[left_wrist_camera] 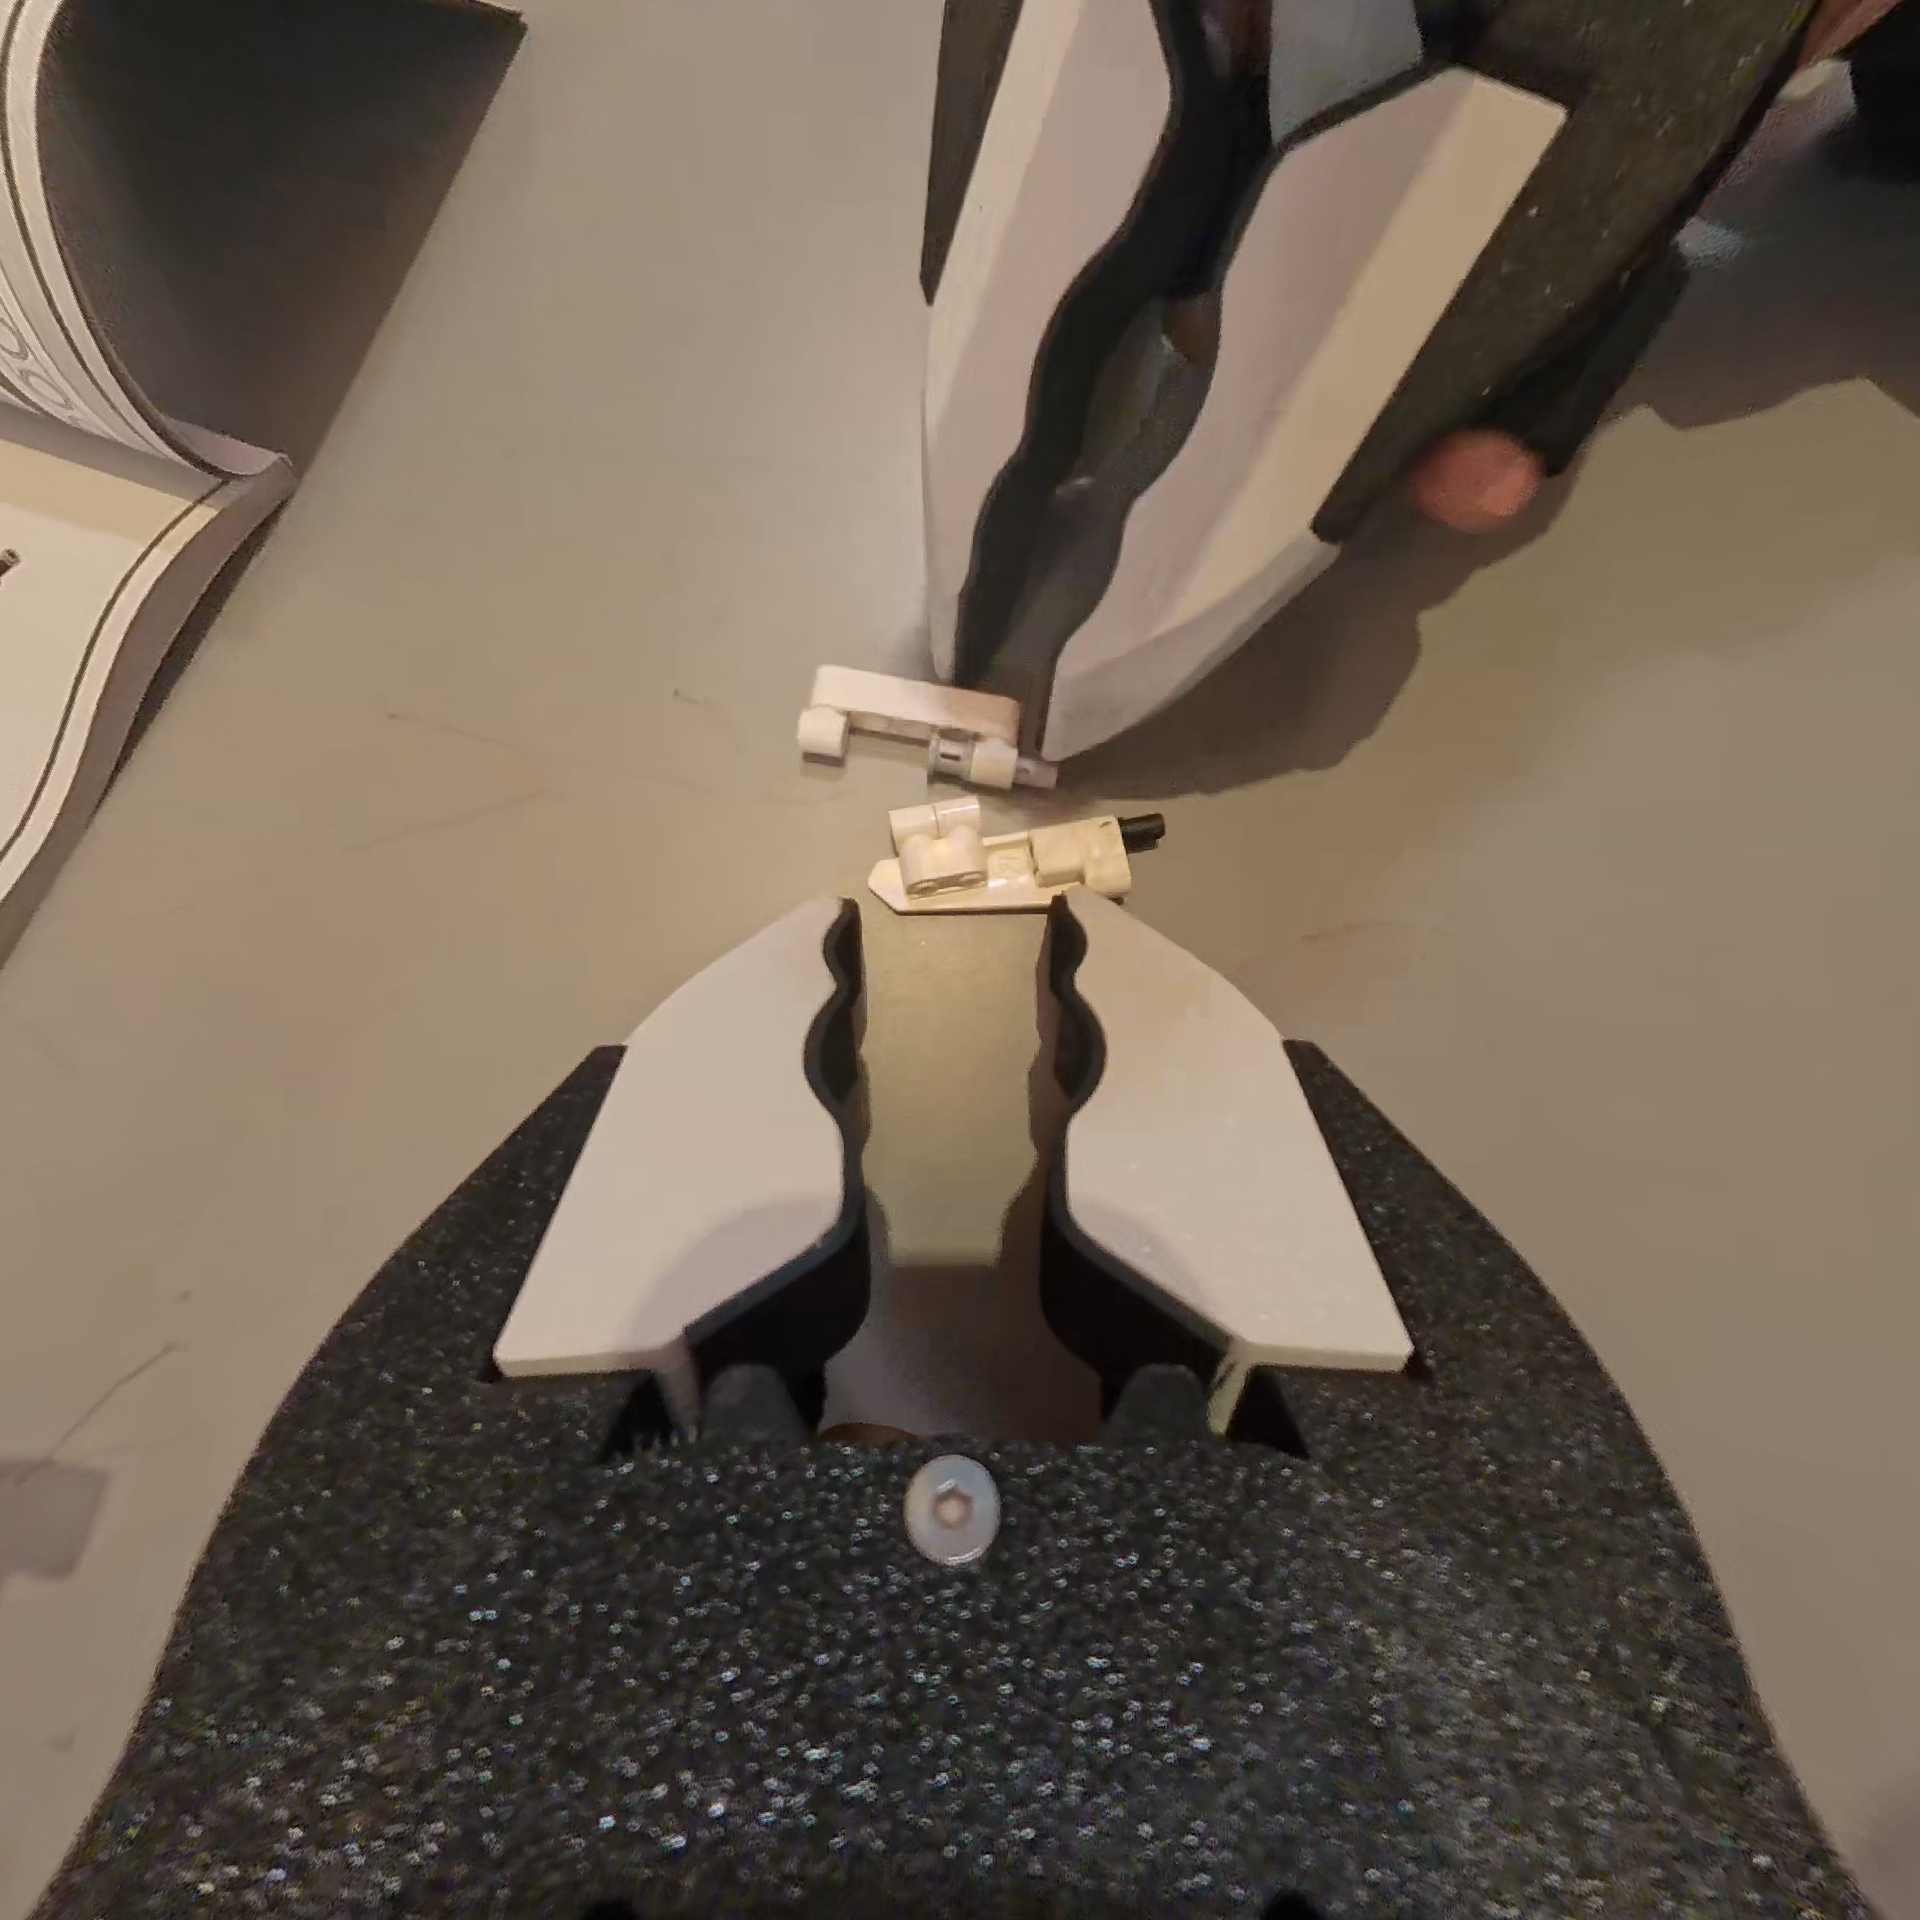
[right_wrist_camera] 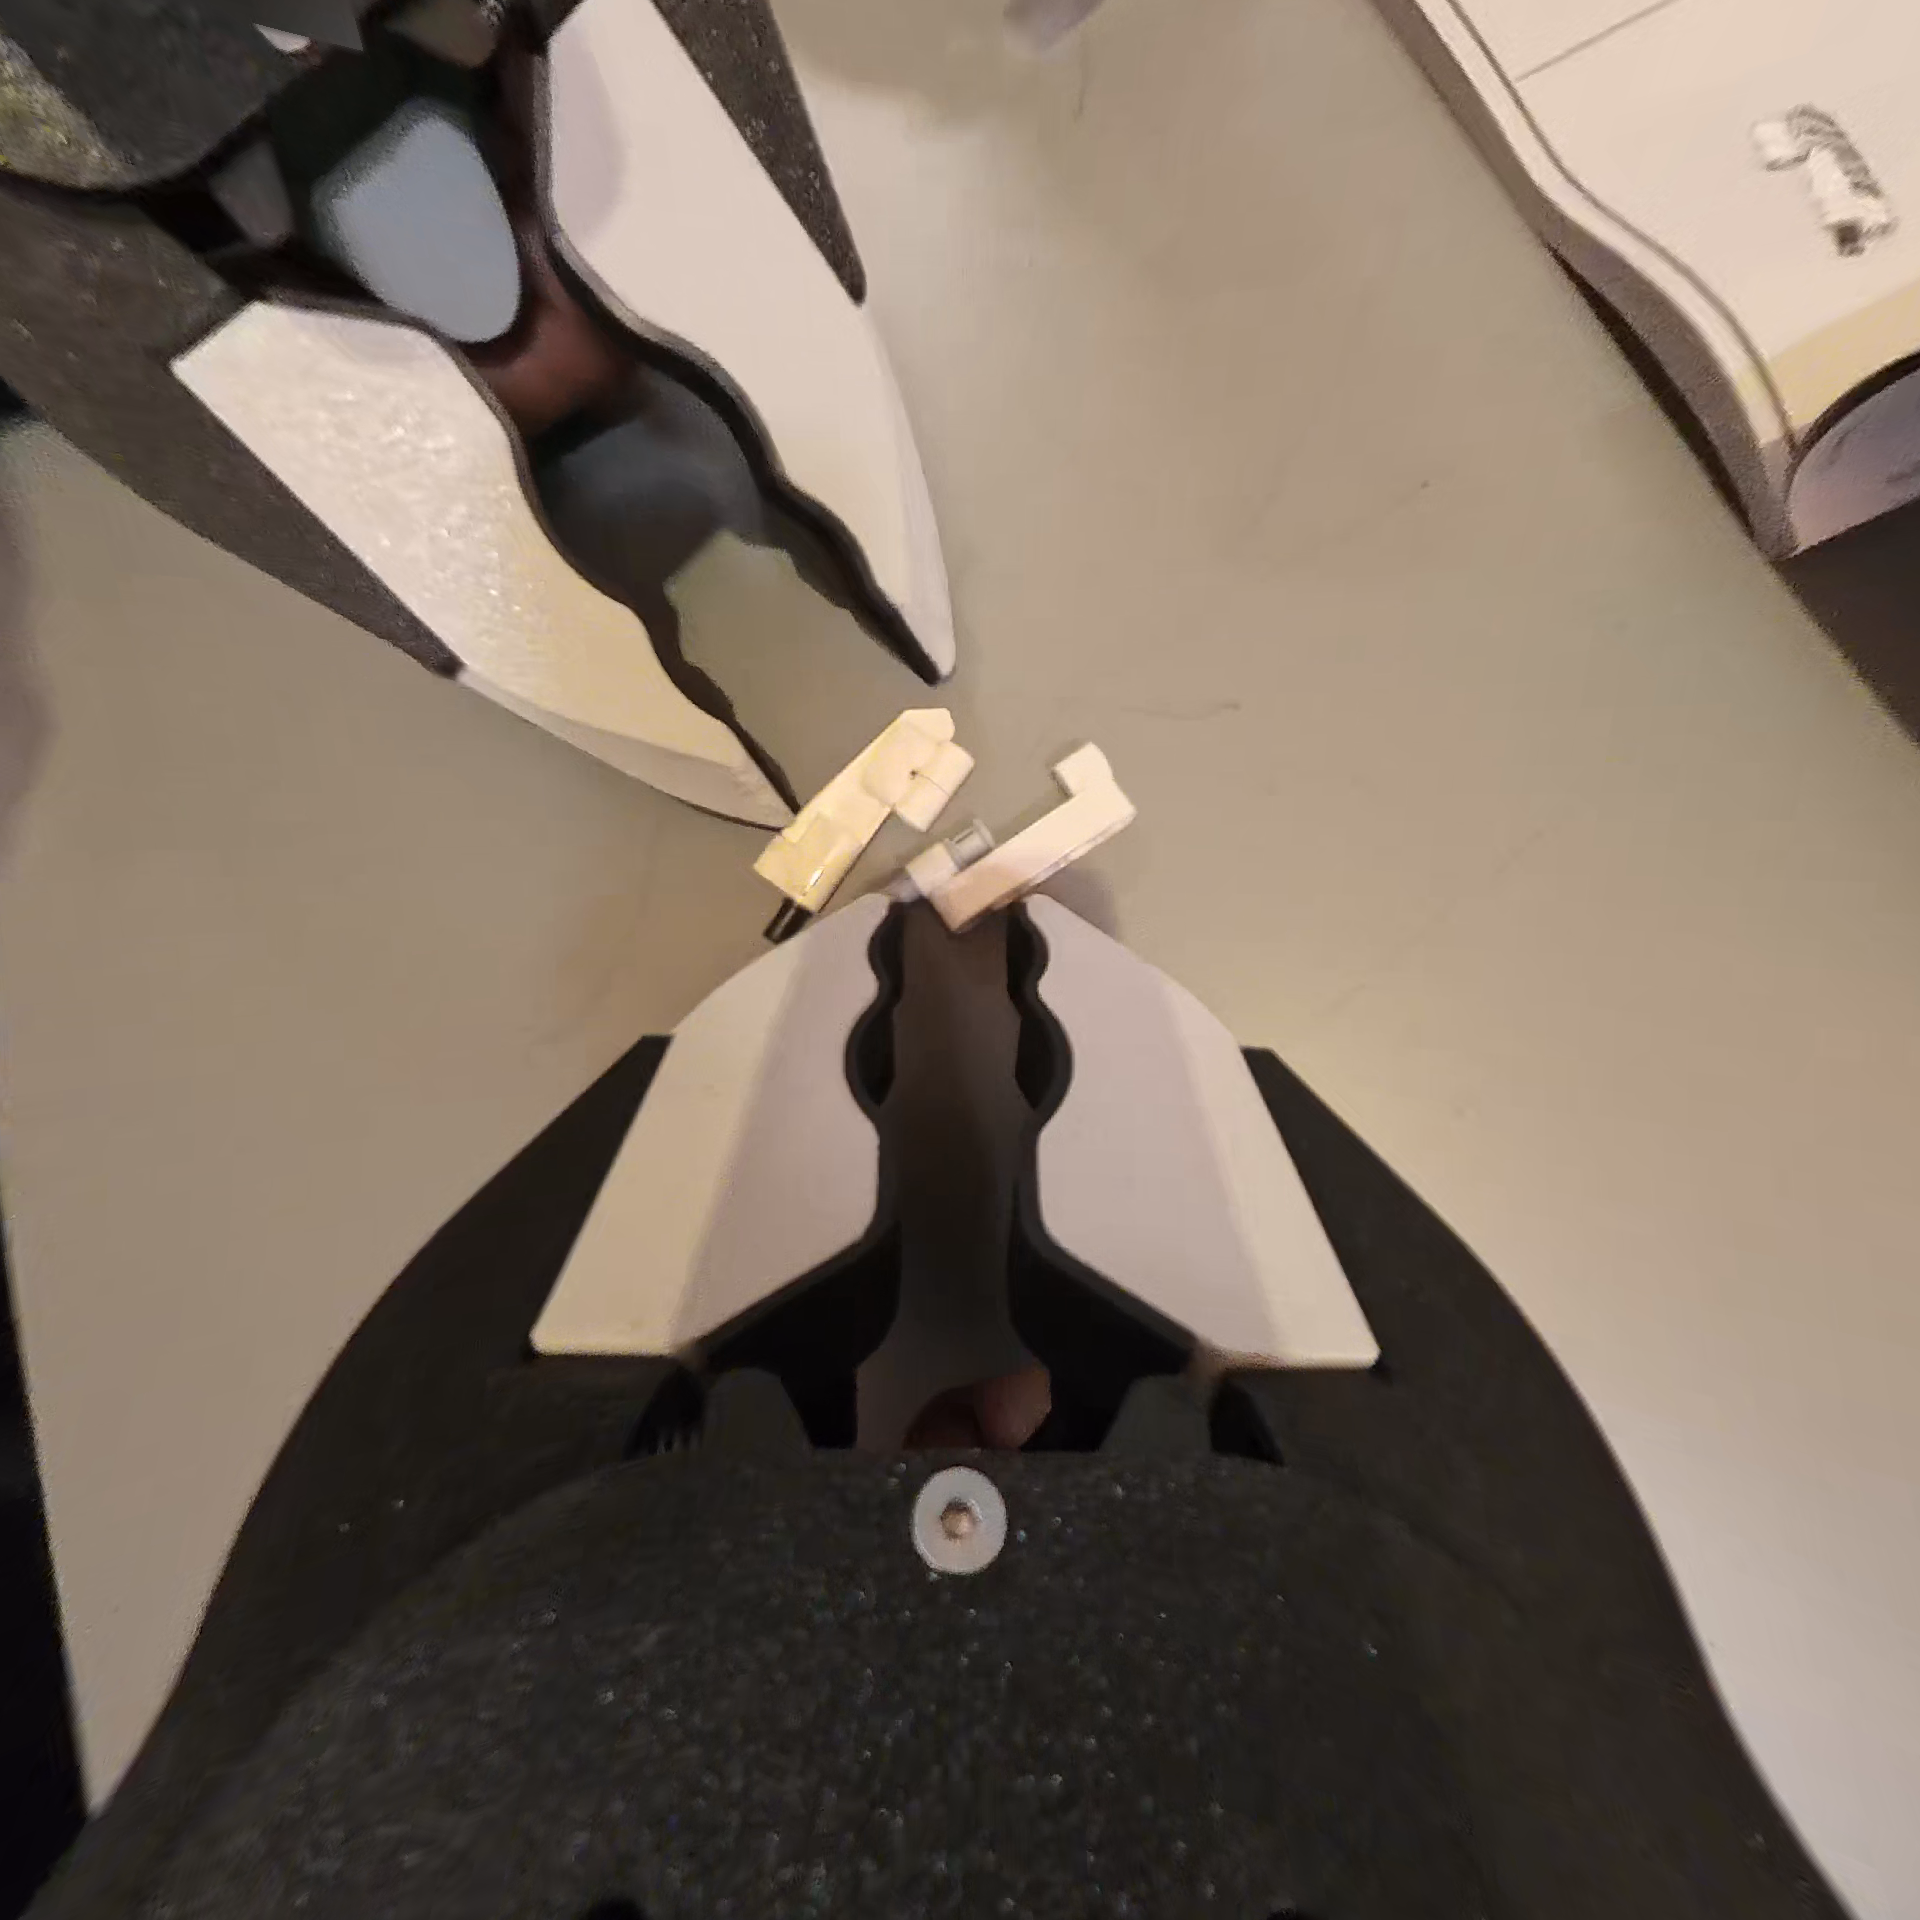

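My left gripper (left_wrist_camera: 954,906) is open. A small cream assembly with a black pin (left_wrist_camera: 997,862) lies on the beige table (left_wrist_camera: 520,727) just ahead of its tips, with its flat edge between them and untouched by the pads. The right wrist view shows this assembly (right_wrist_camera: 862,810) beside the lower finger of the open left gripper (right_wrist_camera: 860,743). My right gripper (right_wrist_camera: 954,914) stands open. One end of a white L-shaped assembly with a grey pin (right_wrist_camera: 1039,836) reaches between its tips, with a dark gap on the left. The left wrist view shows this assembly (left_wrist_camera: 914,727) at the right gripper's tips (left_wrist_camera: 1003,707).
A white board with dark curved lines (left_wrist_camera: 94,540) lies at the left of the left wrist view. It also shows at the top right of the right wrist view (right_wrist_camera: 1704,208). A person's fingertip (left_wrist_camera: 1470,488) rests on the right gripper's body. Left and right tips are no more than a few centimetres apart.
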A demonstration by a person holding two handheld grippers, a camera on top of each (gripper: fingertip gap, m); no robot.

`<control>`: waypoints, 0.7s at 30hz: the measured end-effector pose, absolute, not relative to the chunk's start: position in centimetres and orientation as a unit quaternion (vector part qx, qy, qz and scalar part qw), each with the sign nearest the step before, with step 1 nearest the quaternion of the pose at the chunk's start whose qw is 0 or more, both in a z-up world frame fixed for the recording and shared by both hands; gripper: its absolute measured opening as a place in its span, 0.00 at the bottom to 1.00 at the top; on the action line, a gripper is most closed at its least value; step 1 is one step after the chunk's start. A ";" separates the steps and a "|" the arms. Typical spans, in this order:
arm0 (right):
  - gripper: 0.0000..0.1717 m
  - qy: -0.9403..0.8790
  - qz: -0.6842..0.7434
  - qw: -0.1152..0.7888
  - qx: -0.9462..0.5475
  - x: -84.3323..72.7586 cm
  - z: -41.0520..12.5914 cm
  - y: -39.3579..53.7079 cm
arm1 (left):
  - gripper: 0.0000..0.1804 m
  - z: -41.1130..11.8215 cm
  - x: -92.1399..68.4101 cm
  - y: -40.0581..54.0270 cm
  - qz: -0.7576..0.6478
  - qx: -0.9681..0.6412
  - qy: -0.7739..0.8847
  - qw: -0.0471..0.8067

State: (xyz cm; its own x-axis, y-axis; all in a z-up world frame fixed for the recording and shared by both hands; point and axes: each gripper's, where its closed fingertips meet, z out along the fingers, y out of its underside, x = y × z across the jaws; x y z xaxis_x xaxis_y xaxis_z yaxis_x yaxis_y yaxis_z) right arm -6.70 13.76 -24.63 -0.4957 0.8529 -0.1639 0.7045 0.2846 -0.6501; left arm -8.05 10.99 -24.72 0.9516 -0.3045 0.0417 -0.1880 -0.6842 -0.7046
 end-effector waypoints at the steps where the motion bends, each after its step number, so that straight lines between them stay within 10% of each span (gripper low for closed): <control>1: 0.11 -0.799 0.336 0.118 -0.484 -6.8 -24.7 13.9 | 0.19 -24.7 -8.0 11.0 -0.079 -0.914 0.135 0.373; 21: 0.08 -0.806 0.385 0.069 -0.444 -7.6 -24.4 13.4 | 0.22 -24.8 -7.9 11.2 -0.047 -0.918 0.134 0.370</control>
